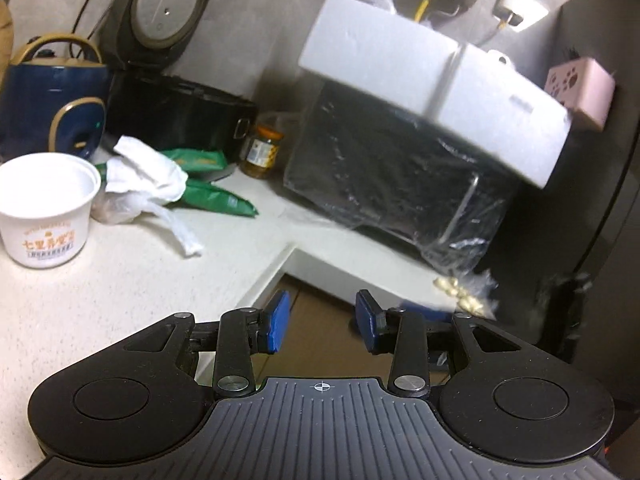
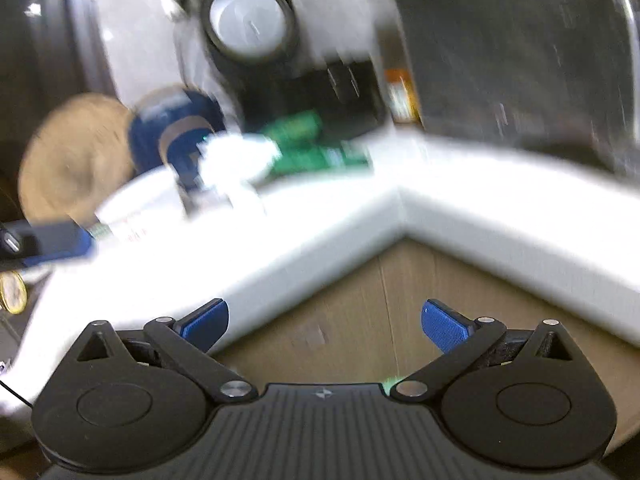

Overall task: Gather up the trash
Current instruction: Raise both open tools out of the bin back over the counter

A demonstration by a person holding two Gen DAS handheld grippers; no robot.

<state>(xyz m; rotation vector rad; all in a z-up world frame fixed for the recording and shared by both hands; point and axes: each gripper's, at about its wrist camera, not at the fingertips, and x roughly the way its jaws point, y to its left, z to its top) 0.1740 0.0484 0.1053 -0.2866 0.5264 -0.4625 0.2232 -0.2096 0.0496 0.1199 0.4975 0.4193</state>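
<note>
Scanning the left wrist view from left to right, a white paper cup (image 1: 46, 210) with orange print is seen at nine o'clock, upright on the white countertop (image 1: 132, 280). Behind it, at ten o'clock, a dark blue kettle (image 1: 52, 108) with tan trim is noted. Just beside the cup, a crumpled white tissue (image 1: 146, 174) is found lying over a clear plastic bag (image 1: 120, 210), and two green snack wrappers (image 1: 216, 196) are seen lying flat next to the tissue. A black rice cooker (image 1: 176, 116) with its lid raised stands behind them at eleven o'clock. A glass jar (image 1: 262, 150) with an orange lid is seen toward twelve o'clock, near the cooker. A black oven (image 1: 392, 184) wrapped in clear film, with a white box (image 1: 432, 96) on top, fills one to two o'clock. Small pale pieces in clear film (image 1: 464, 296) are noted at four o'clock by the counter edge.

The left gripper (image 1: 322, 322) is held off the counter corner; its blue pads stand apart with nothing between them.

The right wrist view is heavily blurred. The tissue (image 2: 236, 158) and wrappers (image 2: 316, 148) are made out at eleven o'clock on the counter. The right gripper (image 2: 324, 326) is spread wide and empty, before a brown cabinet front (image 2: 360, 320).
</note>
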